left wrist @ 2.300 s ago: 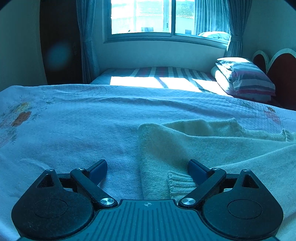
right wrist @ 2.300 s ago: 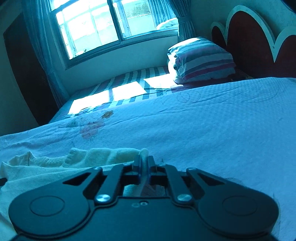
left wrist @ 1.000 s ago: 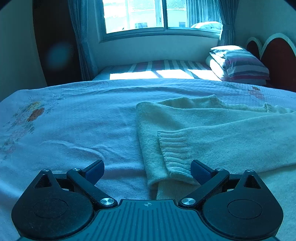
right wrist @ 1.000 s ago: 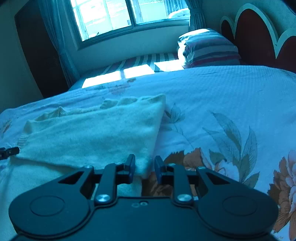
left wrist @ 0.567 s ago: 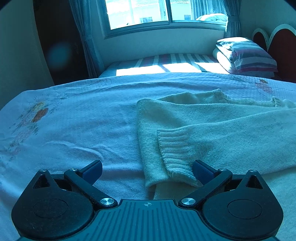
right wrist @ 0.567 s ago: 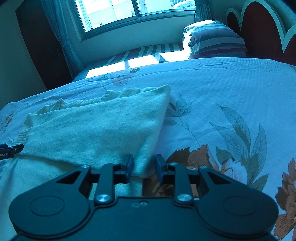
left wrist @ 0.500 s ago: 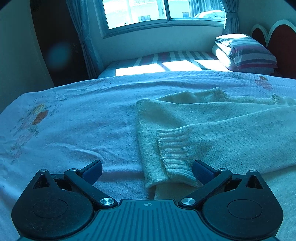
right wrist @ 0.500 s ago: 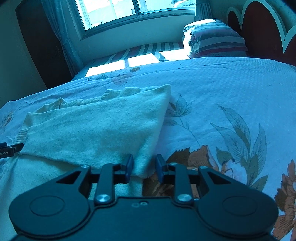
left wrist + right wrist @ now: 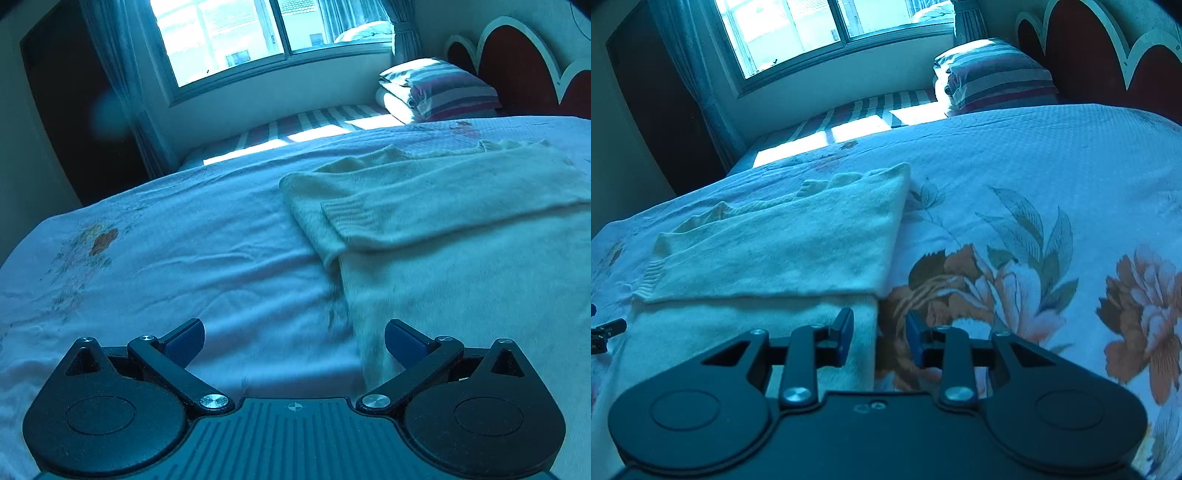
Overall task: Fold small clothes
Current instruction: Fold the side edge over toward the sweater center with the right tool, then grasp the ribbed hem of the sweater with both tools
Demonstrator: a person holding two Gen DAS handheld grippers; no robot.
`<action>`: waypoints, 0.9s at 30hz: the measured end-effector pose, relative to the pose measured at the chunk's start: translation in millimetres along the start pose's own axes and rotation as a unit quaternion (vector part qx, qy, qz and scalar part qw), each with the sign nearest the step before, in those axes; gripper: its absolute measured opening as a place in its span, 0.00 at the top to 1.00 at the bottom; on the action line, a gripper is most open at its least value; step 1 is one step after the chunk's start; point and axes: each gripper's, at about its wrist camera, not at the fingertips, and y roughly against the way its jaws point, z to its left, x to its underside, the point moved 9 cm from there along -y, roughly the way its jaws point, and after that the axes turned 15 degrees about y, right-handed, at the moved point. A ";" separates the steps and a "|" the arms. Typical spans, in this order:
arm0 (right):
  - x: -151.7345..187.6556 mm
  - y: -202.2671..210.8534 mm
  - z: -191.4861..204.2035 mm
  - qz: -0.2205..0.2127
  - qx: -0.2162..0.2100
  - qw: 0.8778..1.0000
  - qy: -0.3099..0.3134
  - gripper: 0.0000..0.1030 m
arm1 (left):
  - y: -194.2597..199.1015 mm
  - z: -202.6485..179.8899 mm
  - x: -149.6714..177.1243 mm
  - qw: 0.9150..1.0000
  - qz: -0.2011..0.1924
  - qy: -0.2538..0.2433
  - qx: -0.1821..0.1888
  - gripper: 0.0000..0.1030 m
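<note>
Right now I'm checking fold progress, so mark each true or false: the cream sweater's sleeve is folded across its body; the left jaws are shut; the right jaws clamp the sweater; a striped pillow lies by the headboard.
1. The cream knitted sweater has a sleeve folded across its body: true.
2. The left gripper is shut: false, its jaws stand wide open.
3. The right gripper clamps the sweater: false, its jaws have just been opening and hold nothing.
4. A striped pillow lies by the red headboard: true.

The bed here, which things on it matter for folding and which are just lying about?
For the folding:
cream sweater
left tongs, open
right tongs, open, just widened, over the sweater's edge

Just lying about:
floral bedspread
striped pillow
</note>
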 end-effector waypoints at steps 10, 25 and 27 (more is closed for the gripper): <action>121.5 111.0 3.2 0.021 -0.066 0.993 -0.095 0.67 | 109.2 58.2 119.9 0.977 0.086 0.159 0.112 0.18; 200.5 163.8 30.4 0.034 -0.158 0.960 -0.228 0.70 | 164.7 38.5 182.0 0.891 0.175 0.292 0.300 0.39; 205.5 167.0 33.2 0.034 -0.164 0.957 -0.237 0.70 | 164.3 39.9 187.3 0.865 0.190 0.329 0.328 0.39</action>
